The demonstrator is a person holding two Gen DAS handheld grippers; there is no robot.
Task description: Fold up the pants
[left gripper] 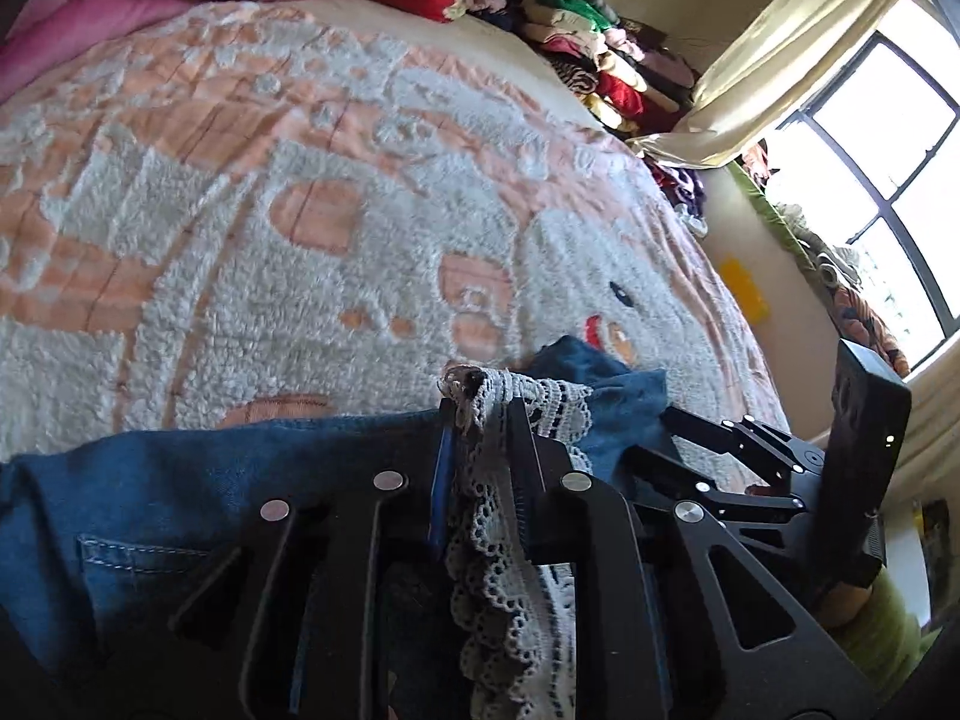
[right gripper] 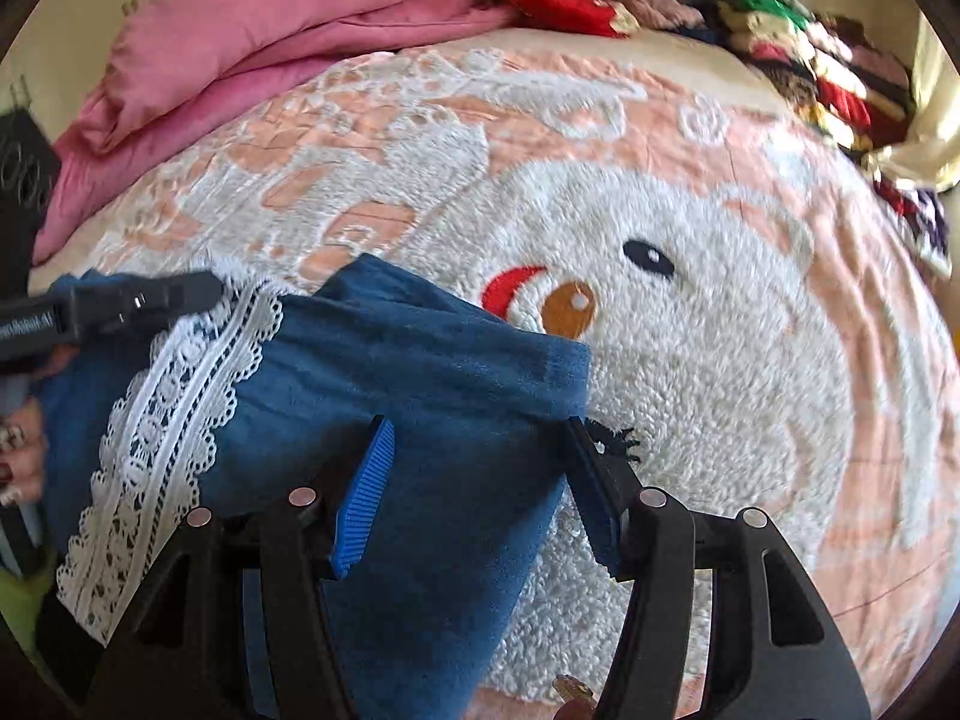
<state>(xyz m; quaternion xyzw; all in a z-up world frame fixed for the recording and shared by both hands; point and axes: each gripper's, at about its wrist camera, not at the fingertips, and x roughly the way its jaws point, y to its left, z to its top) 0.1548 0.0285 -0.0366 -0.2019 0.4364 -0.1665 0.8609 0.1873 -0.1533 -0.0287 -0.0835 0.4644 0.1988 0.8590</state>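
Blue denim pants (left gripper: pixel 180 480) with a white lace trim (left gripper: pixel 540 408) lie on the bed at the near edge. My left gripper (left gripper: pixel 482 414) is shut on the lace trim, which bunches up between its narrow jaws. In the right wrist view the pants (right gripper: pixel 420 360) are folded into a thick wedge, with the lace trim (right gripper: pixel 180 396) running down their left side. My right gripper (right gripper: pixel 480 438) stands open over the wedge's right edge, and denim lies under and between its blue-padded fingers (right gripper: pixel 366 498). The left gripper (right gripper: pixel 204 294) shows there at the upper left, on the lace.
A fluffy peach-and-white bedspread (right gripper: pixel 720 360) with a bear face covers the bed. A pink quilt (right gripper: pixel 270 30) is heaped at the far left. Stacked clothes (right gripper: pixel 810 60) line the far right. A window (left gripper: pixel 870 150) and a curtain (left gripper: pixel 780 60) are to the right.
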